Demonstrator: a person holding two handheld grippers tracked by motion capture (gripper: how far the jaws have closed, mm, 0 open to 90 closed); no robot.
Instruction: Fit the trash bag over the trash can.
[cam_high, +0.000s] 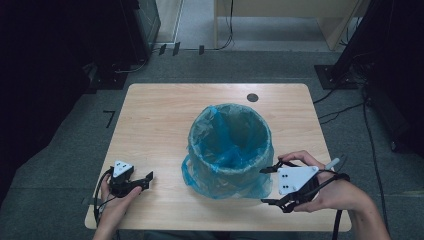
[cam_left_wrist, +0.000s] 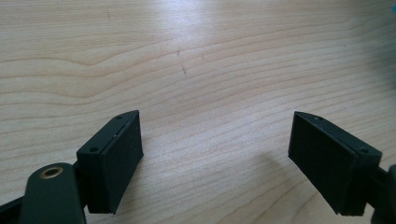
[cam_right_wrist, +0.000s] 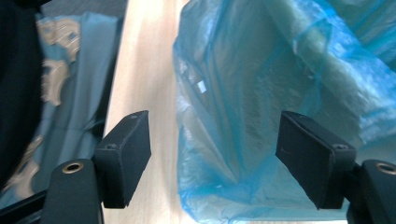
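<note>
A round bin lined with a thin blue plastic bag (cam_high: 231, 150) stands in the middle of the light wooden table (cam_high: 150, 115). The bag's rim is folded over the bin's edge, and loose plastic bunches at its foot. My left gripper (cam_high: 148, 180) rests at the front left of the table, apart from the bin. Its jaws stand open over bare wood (cam_left_wrist: 196, 56), and nothing lies inside the left gripper (cam_left_wrist: 215, 154). My right gripper (cam_high: 263, 186) is at the bin's right front, pointing at its lower side. In the right gripper view, the right gripper (cam_right_wrist: 212, 149) is open, and the blue bag (cam_right_wrist: 261, 70) lies just beyond the pads.
A dark round cable hole (cam_high: 252, 97) sits near the table's far edge. Dark equipment and cables stand on the grey floor to the left and right. A person's patterned blue clothing (cam_right_wrist: 60, 84) lies beyond the table's front edge.
</note>
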